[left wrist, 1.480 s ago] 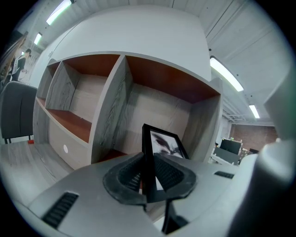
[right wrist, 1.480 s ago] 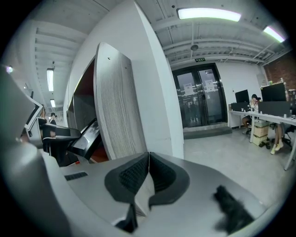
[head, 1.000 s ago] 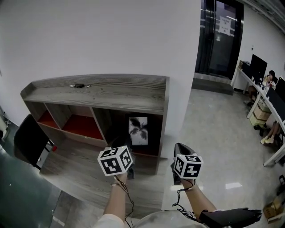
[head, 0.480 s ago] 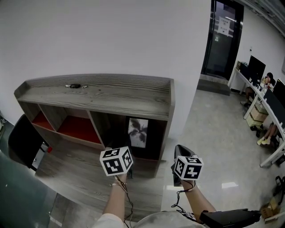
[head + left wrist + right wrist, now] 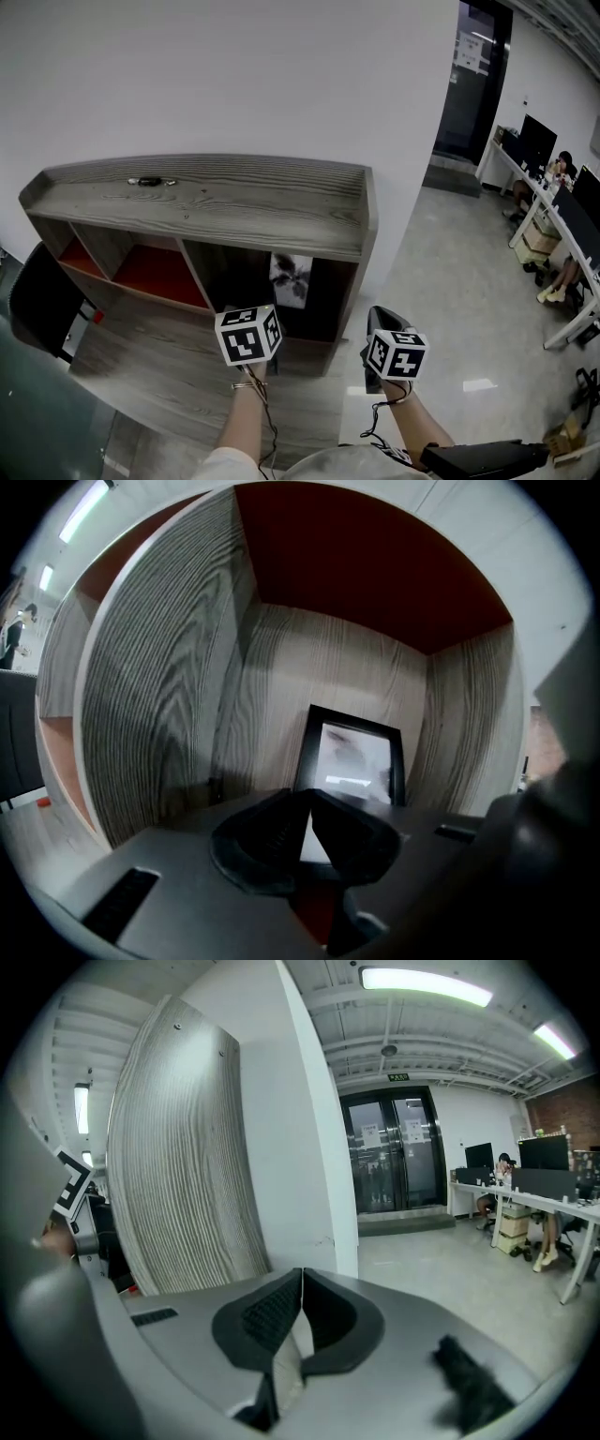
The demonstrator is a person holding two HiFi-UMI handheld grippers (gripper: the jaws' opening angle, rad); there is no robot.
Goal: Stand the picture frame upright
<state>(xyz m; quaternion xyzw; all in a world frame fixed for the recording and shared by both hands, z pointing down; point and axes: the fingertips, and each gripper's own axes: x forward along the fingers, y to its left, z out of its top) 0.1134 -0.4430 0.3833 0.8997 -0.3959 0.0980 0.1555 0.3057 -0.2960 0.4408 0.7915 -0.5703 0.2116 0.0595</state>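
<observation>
Well, the picture frame [image 5: 352, 761] is straight ahead of my left claw [image 5: 309, 797], inside the right-hand compartment of the wooden shelf [image 5: 234, 197]. It sits on its bottom edge with its top resting against the back panel, so it looks upright already, or close to it. My left claw's jaws are parted only a crack and have just been opening a little, and nothing is between them. My right claw [image 5: 301, 1274] is pressed together and empty. It points past the shelf's end panel towards the glass doors [image 5: 389, 1152].

I'd judge the frame to be light and stiff, a thin dark border round a glazed print. The glass makes it fragile, and its face is too slick to pinch. The side rail or the top edge looks like the place to grip, gently, because a nudge could slide the foot forward on the smooth board.

The compartment is narrow, with walls near on both sides, so I have little room to turn. A small dark object [image 5: 147, 181] lies on the shelf top. A pale polished floor [image 5: 441, 281] runs off to desks [image 5: 553, 202] on the right.
</observation>
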